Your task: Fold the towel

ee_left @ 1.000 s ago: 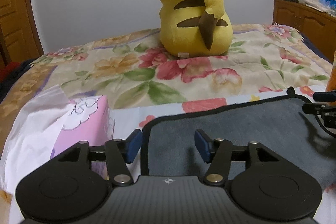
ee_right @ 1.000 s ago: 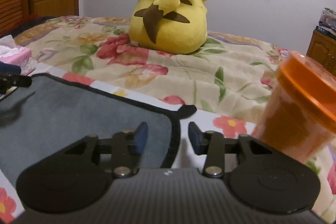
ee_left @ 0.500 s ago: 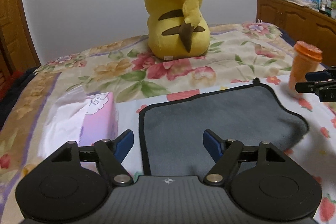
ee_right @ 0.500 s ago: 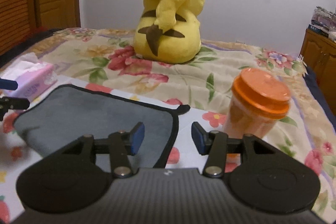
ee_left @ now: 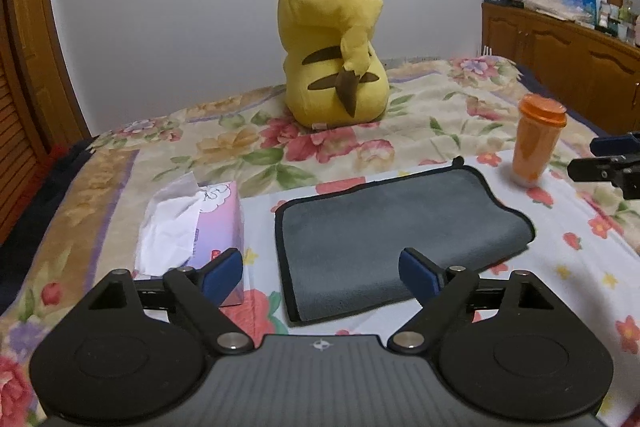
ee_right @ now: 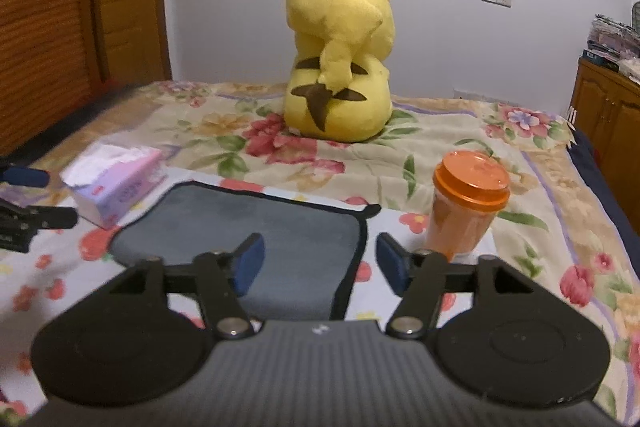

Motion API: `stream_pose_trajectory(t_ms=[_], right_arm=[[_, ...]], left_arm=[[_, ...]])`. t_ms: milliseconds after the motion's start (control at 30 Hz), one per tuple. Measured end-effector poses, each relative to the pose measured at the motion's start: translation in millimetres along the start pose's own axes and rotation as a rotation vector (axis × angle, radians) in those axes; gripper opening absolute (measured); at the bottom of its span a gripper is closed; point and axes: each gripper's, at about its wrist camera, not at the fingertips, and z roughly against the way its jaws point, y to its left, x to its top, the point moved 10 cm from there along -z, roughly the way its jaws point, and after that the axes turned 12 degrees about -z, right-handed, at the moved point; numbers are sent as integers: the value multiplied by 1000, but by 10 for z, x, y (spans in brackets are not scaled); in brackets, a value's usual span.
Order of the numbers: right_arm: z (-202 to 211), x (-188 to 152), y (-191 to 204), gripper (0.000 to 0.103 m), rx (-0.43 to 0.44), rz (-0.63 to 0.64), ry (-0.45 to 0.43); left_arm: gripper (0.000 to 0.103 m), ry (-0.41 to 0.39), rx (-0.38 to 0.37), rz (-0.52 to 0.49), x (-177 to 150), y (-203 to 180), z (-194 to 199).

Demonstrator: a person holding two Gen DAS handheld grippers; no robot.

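A grey towel (ee_left: 384, 227) with a black edge lies folded on the flowered bedspread; it also shows in the right wrist view (ee_right: 264, 227). My left gripper (ee_left: 322, 277) is open and empty, held above the towel's near left part. My right gripper (ee_right: 320, 263) is open and empty above the towel's right edge. The right gripper's tips show at the right edge of the left wrist view (ee_left: 612, 163). The left gripper's tips show at the left edge of the right wrist view (ee_right: 28, 199).
A pink tissue box (ee_left: 200, 223) sits left of the towel. An orange lidded cup (ee_left: 536, 143) stands right of the towel (ee_right: 464, 207). A big yellow plush toy (ee_left: 336, 55) sits at the back. Wooden cabinets (ee_left: 560, 59) stand to the right.
Both grippers have drawn back and up from the towel, so more of the bed shows. Both sets of jaws have opened wider. The towel lies where it was.
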Motion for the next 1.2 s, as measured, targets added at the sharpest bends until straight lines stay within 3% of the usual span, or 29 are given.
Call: stream_pose_trajectory(t_ms=[367, 467, 767, 1200], right_arm=[[427, -41, 143, 99, -5, 17, -23], [517, -59, 160, 103, -16, 20, -27], [688, -168, 133, 103, -70, 17, -12], [1045, -192, 167, 103, -59, -13, -55]], left_arm=[[98, -40, -20, 25, 36, -85, 500], [103, -53, -24, 30, 43, -101, 628], [103, -71, -11, 10, 37, -154, 913], [103, -110, -15, -2, 92, -419, 1378]])
